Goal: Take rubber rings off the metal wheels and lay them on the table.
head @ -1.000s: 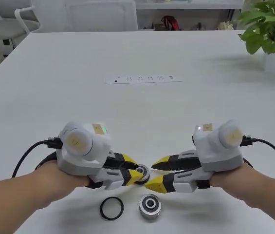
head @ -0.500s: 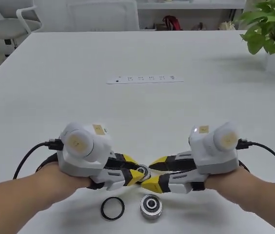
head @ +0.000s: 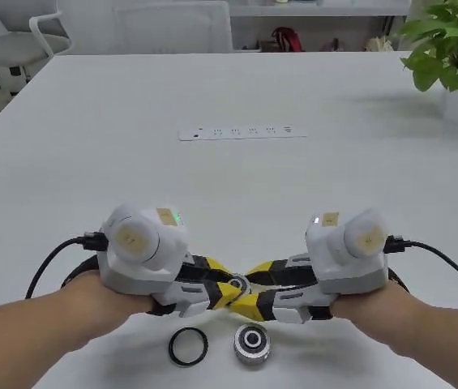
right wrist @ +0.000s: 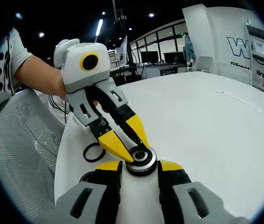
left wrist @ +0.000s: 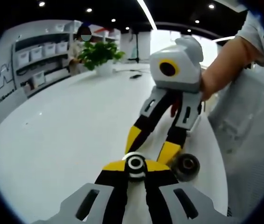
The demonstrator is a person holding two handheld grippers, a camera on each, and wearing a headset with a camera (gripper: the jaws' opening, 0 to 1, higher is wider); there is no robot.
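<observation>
White table (head: 237, 178) is carrying a power strip (head: 242, 132) mid-surface, with a potted plant (head: 447, 40) sitting far right and an office chair (head: 10, 36) standing beyond. Left hand-held gripper (left wrist: 135, 167) is clamping a metal wheel (right wrist: 141, 160); right hand-held gripper (right wrist: 140, 168) jaws are straddling it, can't tell if touching. Loose rubber ring (head: 187, 346) and second wheel (head: 251, 342) are lying side by side nearer the person.
</observation>
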